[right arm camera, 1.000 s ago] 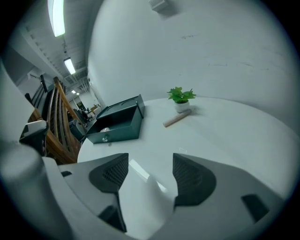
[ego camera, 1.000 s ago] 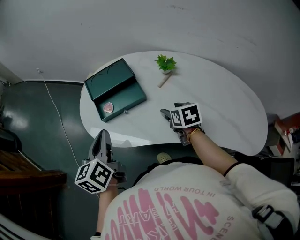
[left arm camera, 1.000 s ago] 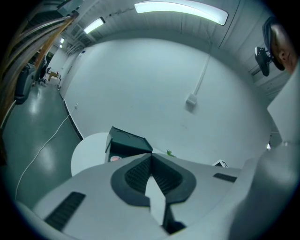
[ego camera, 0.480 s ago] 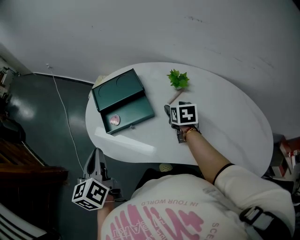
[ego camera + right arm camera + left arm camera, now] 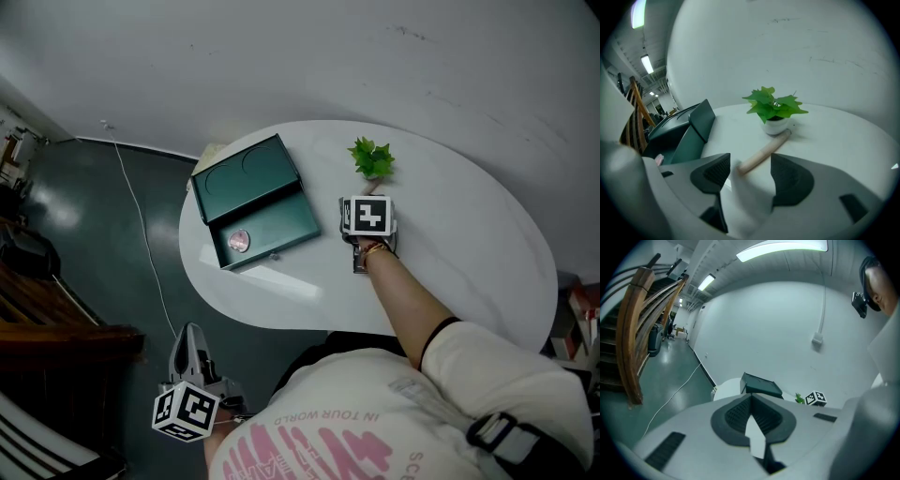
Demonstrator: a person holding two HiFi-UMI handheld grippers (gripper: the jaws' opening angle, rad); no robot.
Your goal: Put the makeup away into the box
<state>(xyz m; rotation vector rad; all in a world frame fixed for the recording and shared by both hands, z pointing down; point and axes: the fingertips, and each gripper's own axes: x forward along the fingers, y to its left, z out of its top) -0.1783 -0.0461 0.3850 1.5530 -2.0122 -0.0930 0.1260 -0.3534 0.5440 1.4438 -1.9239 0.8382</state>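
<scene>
Altogether: one box, one plant, one stick.

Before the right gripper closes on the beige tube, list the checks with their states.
1. Pale beige cylindrical tube lying free on the white table: ok.
2. Right gripper open: ok; its jaws have just been closing slightly, the tube end is in line with the gap, untouched.
3. Tube clear of the small green potted plant: cannot tell; its far end reaches the pot.
4. Dark green rectangular box open: ok; round pink compact inside.
5. Left gripper out of the way: ok; shut, empty, off the table.
</scene>
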